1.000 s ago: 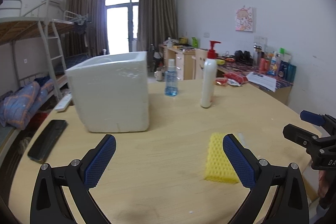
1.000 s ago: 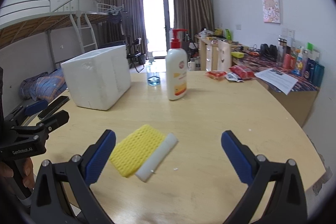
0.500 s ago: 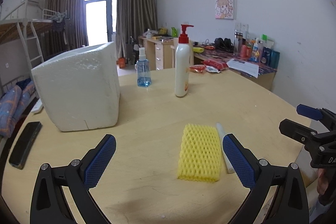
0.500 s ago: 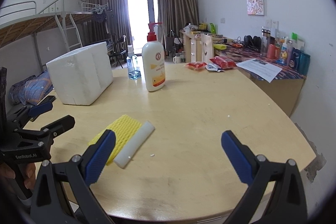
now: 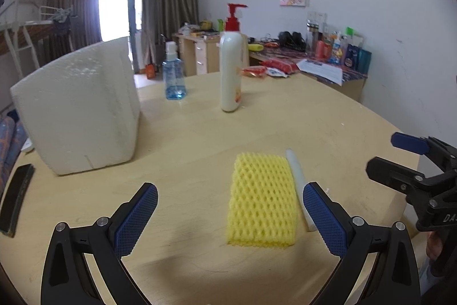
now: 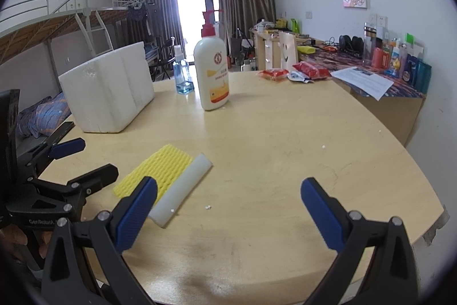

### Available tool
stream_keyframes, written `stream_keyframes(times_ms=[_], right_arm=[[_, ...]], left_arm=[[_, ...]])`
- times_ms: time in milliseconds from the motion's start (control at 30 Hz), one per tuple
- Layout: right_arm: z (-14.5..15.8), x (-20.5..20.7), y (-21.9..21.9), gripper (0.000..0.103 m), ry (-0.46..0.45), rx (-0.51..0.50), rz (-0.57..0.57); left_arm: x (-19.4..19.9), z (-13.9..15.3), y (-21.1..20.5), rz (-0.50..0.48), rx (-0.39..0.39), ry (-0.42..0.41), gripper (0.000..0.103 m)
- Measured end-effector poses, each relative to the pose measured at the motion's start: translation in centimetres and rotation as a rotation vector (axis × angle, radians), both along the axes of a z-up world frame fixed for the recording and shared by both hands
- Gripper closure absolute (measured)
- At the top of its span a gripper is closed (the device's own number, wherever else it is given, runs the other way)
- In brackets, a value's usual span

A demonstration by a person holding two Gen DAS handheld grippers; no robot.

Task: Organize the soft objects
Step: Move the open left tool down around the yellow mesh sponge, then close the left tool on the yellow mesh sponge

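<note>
Yellow foam net [image 5: 262,199] flat on the round table [image 5: 285,116], white foam stick [image 5: 297,176] touching its side, left gripper [image 5: 230,215] and right gripper [image 6: 228,207] both wide apart and empty, big white foam box [image 5: 77,107], pump bottle [image 5: 230,67] and small blue bottle [image 5: 173,76] standing farther back

Both tools share one build. The left gripper [image 5: 230,192] and right gripper [image 6: 228,189] have black angular plastic arms, silver round screws at the joints and blue cross-hatched finger pads [image 5: 135,219]. White lettering marks each body at the frame edges.
</note>
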State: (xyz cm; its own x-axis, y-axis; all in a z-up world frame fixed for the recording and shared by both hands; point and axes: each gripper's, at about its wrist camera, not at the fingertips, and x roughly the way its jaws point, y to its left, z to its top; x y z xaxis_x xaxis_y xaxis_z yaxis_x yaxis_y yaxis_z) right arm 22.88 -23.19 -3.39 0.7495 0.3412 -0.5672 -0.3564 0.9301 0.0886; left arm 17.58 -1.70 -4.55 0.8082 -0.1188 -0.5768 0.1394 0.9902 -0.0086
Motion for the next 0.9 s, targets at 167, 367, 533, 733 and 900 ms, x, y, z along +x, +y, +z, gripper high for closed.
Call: stream_keyframes(times_ms=[167,367,533,733,900], right_arm=[[-0.2,0.3,-0.2,0.001,0.009,0.004,-0.003],[-0.7,0.9,-0.1,0.001,0.029,0.004,0.006],[-1.0,1.4,0.0,0.001,0.044,0.002,0.011],[-1.3,1.8,0.2,0.001,0.058,0.0,0.018],[-1.5,2.0,0.3,0.001,0.069,-0.003,0.023]], left_arm=[[0.6,-0.5,-0.4,-0.038,-0.007,0.023,0.006],[1.7,-1.5,-1.2,-0.071,0.012,0.069,0.017],[2.6,-2.2,-1.4,-0.091,0.006,0.111,0.031],[3.2,-2.8,-1.8,-0.114,0.022,0.152,0.041],[3.6,-3.3,-2.1,-0.13,0.022,0.188,0.057]])
